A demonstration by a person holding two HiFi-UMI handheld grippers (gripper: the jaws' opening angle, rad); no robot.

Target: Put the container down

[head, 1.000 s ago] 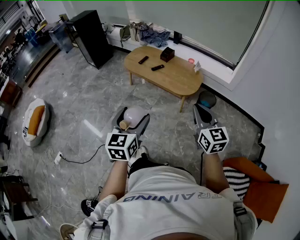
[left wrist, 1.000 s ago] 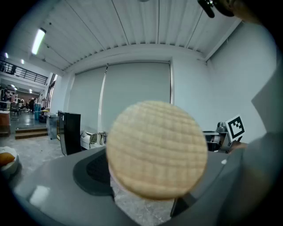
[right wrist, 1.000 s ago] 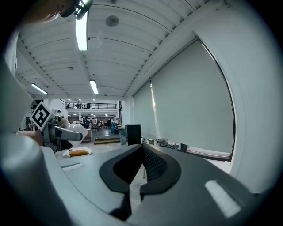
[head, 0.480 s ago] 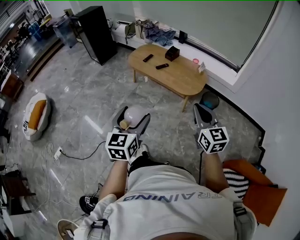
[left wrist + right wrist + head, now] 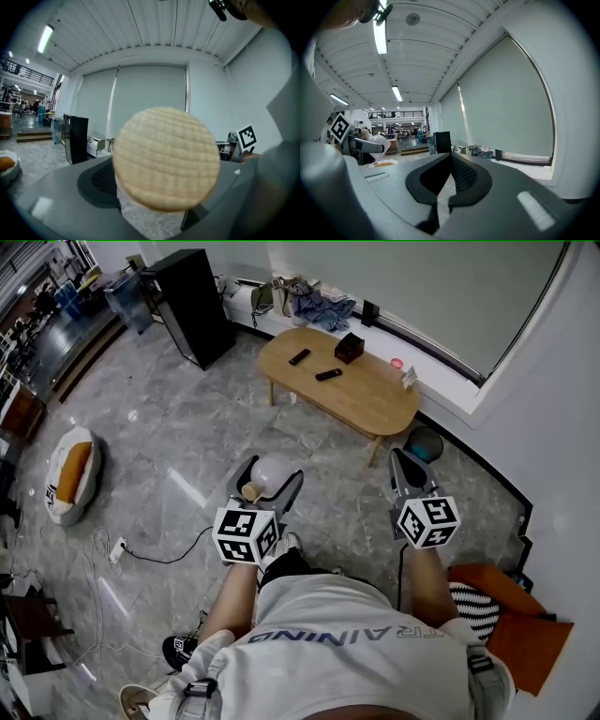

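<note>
head view: above the person [image 5: 347,652], facing steeply down at the floor [image 5: 169,446]; table [image 5: 375,404] at 12 o'clock, black cabinet [image 5: 192,306] at 11, both far.
left gripper view: low, facing level and forward; the container [image 5: 166,158], very near, fills the centre.
right gripper view: low, angled upward; black cabinet small at centre.
shared: black cabinet and window blind [image 5: 422,287], in all three.

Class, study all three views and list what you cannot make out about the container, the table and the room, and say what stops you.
- Body of the container: left gripper view, hidden behind its own round tan end.
- Its contents: no view looks inside.
- The small items on the wooden table: head view, too small to name.
- The orange cushion: head view, partly behind the person's arm.
</note>
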